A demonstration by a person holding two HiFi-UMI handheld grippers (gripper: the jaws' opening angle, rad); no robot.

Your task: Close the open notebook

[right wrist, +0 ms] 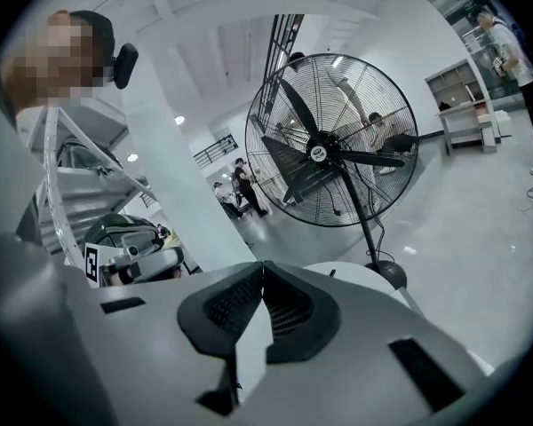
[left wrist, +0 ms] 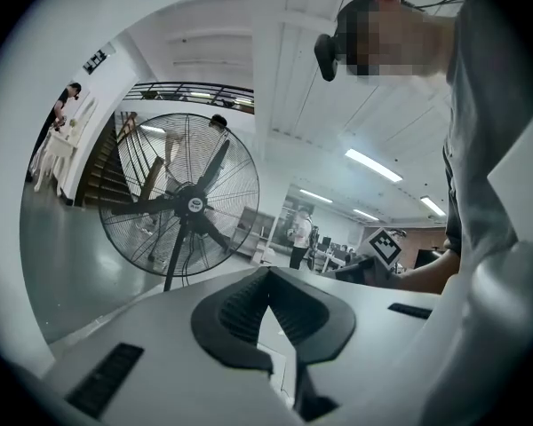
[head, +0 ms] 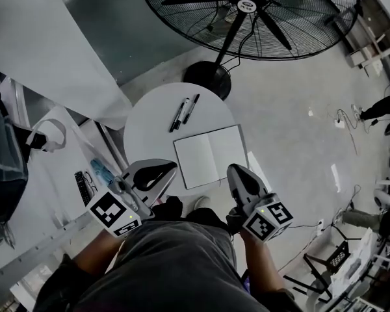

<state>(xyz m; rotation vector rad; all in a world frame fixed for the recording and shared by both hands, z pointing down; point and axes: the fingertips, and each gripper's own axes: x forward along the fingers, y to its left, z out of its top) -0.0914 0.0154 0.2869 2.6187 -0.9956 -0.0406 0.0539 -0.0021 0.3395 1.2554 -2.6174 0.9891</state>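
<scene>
An open notebook (head: 211,155) with blank white pages lies flat on a round white table (head: 149,119), towards its near right side. My left gripper (head: 173,167) hovers at the table's near edge, just left of the notebook's near left corner. My right gripper (head: 232,168) sits over the notebook's near right corner. In the left gripper view the left gripper (left wrist: 268,272) has its tips together with nothing between them. The right gripper (right wrist: 263,264) is likewise shut and empty, with the table (right wrist: 360,278) showing beyond it.
Two dark pens (head: 185,111) lie on the table beyond the notebook. A large black pedestal fan (head: 247,12) stands behind the table, its base (head: 207,78) by the far edge. A white bench at left holds headphones (head: 49,135) and glasses (head: 83,186).
</scene>
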